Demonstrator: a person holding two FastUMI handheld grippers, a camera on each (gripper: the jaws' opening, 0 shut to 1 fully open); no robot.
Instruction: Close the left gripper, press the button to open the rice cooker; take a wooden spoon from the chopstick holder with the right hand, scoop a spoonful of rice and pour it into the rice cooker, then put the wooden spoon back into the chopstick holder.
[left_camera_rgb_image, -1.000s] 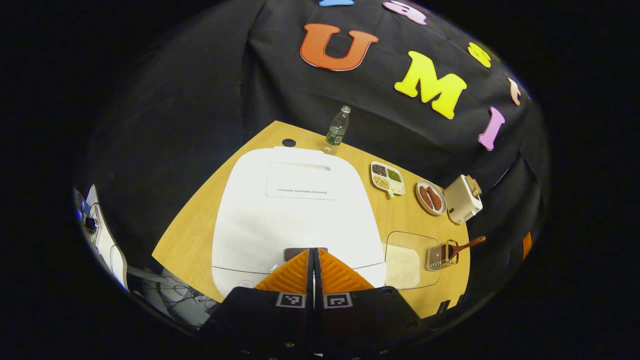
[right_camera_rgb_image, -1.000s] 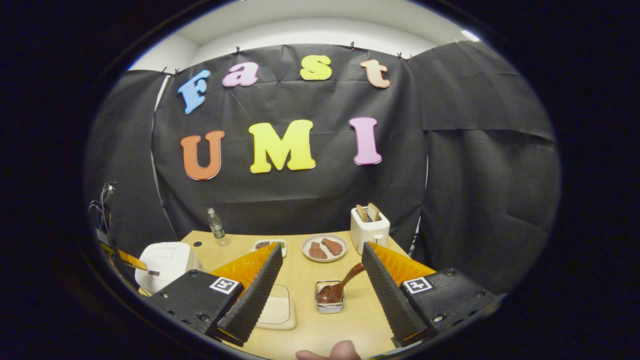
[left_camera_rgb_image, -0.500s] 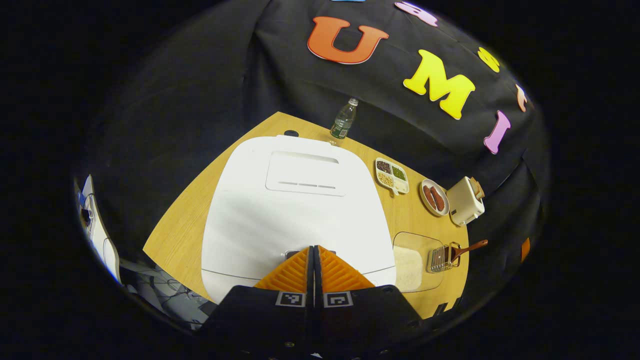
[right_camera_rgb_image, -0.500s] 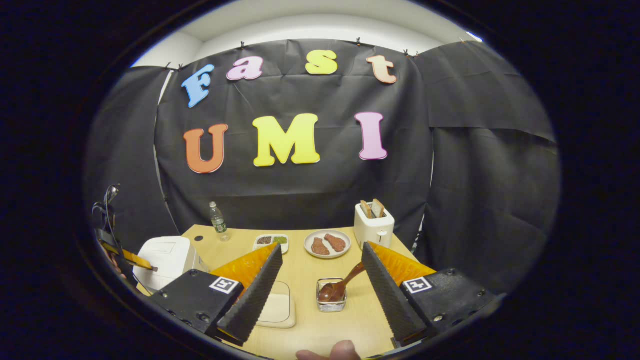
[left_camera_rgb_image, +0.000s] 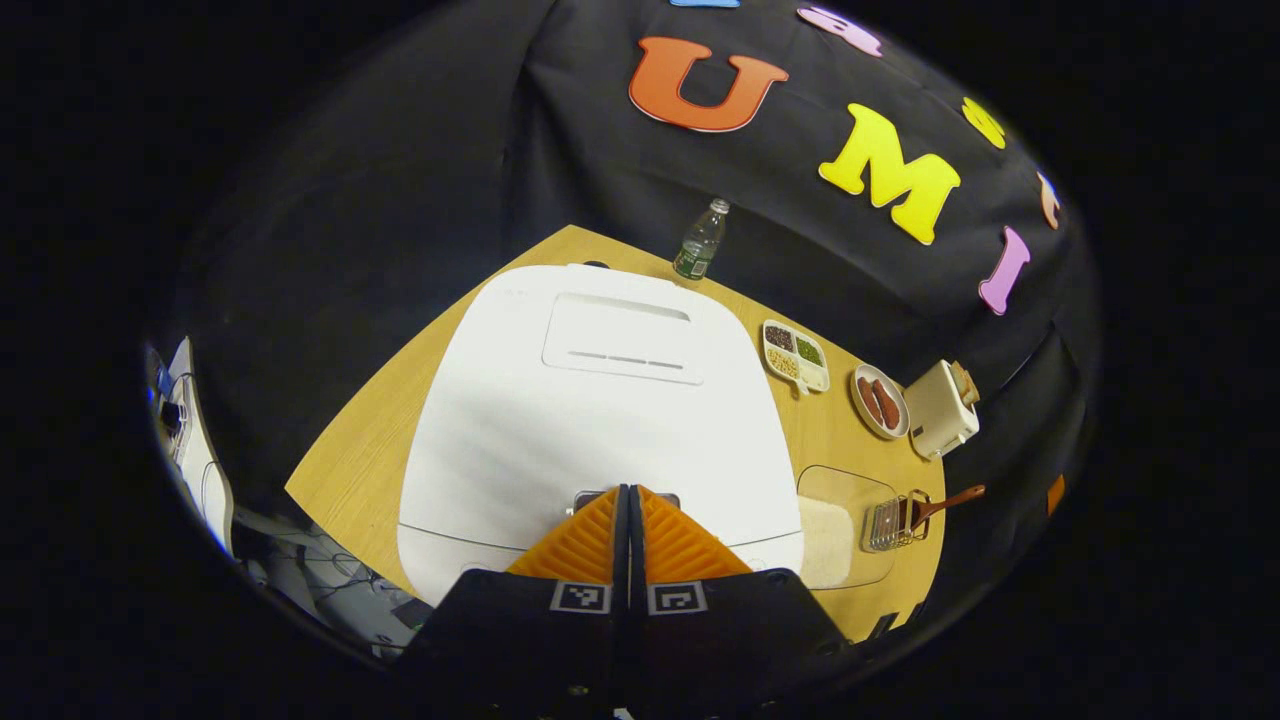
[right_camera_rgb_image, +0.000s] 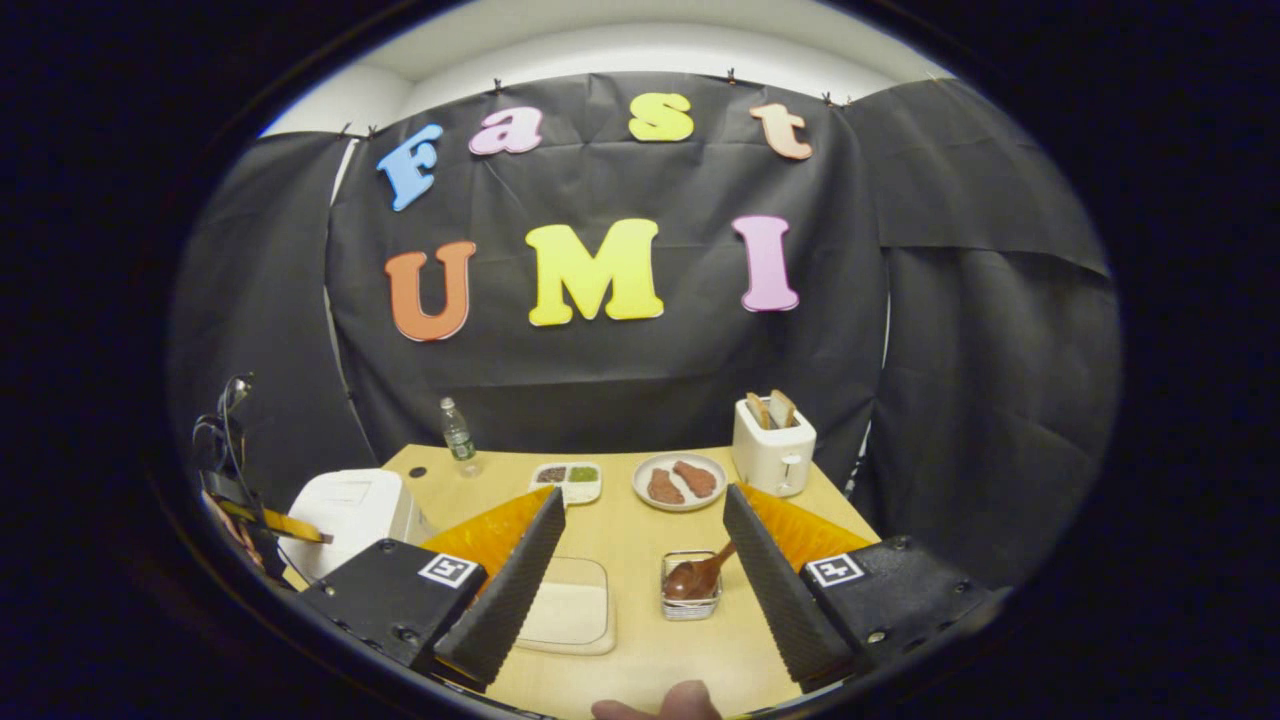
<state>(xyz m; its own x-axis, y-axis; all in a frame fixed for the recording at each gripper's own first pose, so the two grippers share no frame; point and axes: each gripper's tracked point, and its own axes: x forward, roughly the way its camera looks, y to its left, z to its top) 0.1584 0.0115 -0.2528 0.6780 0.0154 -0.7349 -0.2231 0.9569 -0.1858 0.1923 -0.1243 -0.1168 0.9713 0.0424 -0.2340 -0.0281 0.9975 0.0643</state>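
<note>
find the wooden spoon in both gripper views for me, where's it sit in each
Left gripper view: the wooden spoon is at the right edge of the table, in the chopstick holder.
Right gripper view: the spoon is low and centre, between the open fingers.
Shared landmark: the white toaster stands beyond it.

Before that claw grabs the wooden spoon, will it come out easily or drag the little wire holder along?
Probably stiff: the wooden spoon looks solid. It leans loosely in the chopstick holder, so it should lift free. The holder looks small and thin-wired, likely light, and might tip if the spoon catches.
</note>
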